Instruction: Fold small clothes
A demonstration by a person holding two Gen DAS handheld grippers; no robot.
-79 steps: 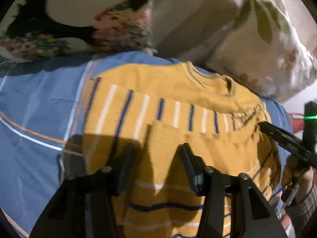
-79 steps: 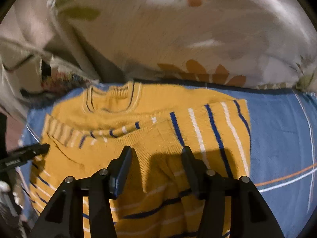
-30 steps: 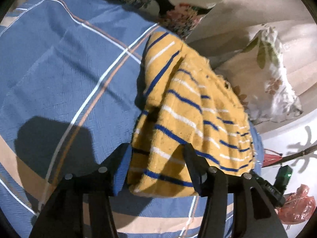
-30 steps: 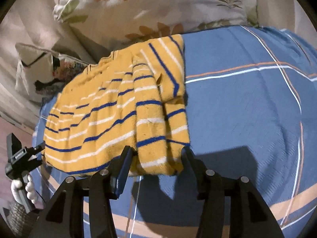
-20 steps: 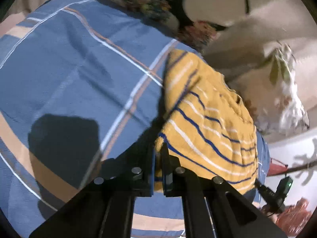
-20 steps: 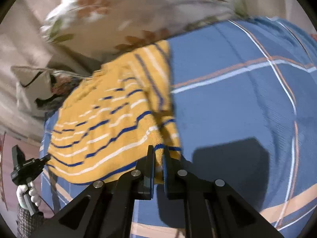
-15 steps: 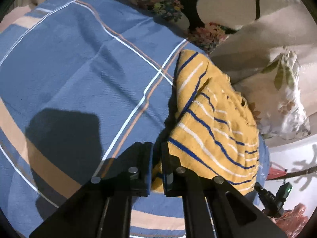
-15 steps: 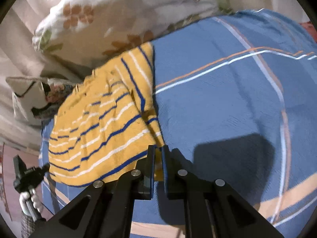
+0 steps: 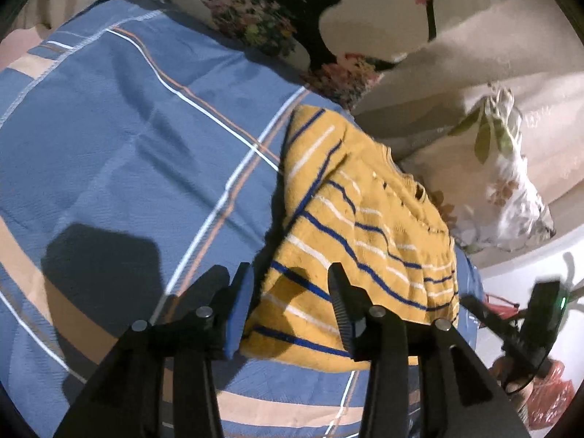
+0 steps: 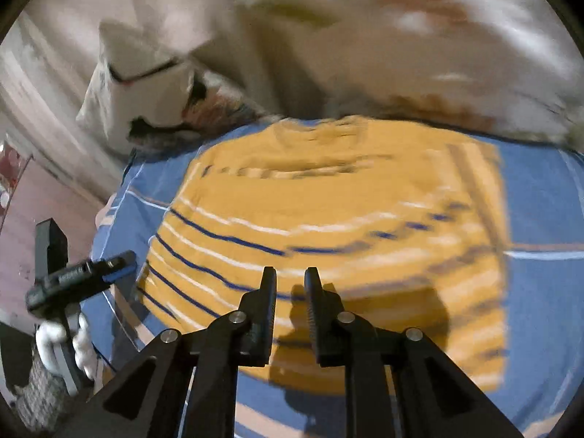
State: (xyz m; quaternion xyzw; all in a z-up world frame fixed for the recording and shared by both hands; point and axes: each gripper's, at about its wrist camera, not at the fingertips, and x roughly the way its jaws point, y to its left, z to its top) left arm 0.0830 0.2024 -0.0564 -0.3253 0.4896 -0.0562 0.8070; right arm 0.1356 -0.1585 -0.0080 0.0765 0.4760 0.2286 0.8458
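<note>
Your left gripper (image 9: 288, 292) now has its two black fingers spread wide apart, where half a second ago they were pressed together on the near hem of the mustard-yellow knitted sweater with blue and white stripes (image 9: 361, 233). The hem is released and lies between the fingers on the blue checked bedsheet with white and orange lines (image 9: 127, 153); the blue pad of the left finger (image 9: 237, 310) stands just beside the sweater's edge. The sweater rests folded into a thick bundle, its near hem close to you and its neck toward the pillows.

Your right gripper (image 10: 290, 294) has also let go: its fingers stand a little apart with a narrow gap, and nothing is held between them. Half a second ago they were closed on the hem at the sweater's corner. Now this gripper hovers above the yellow cloth, and its picture is blurred by motion, so I cannot tell if the tips touch the knit.

In the right wrist view your left gripper appears at the left border, beside the sweater's edge, with your hand in a white glove (image 10: 60, 343) under it.

Beyond the sweater lie the cream pillow with dark and floral print (image 9: 328, 11) and the white pillow with green leaves (image 9: 503, 189).
</note>
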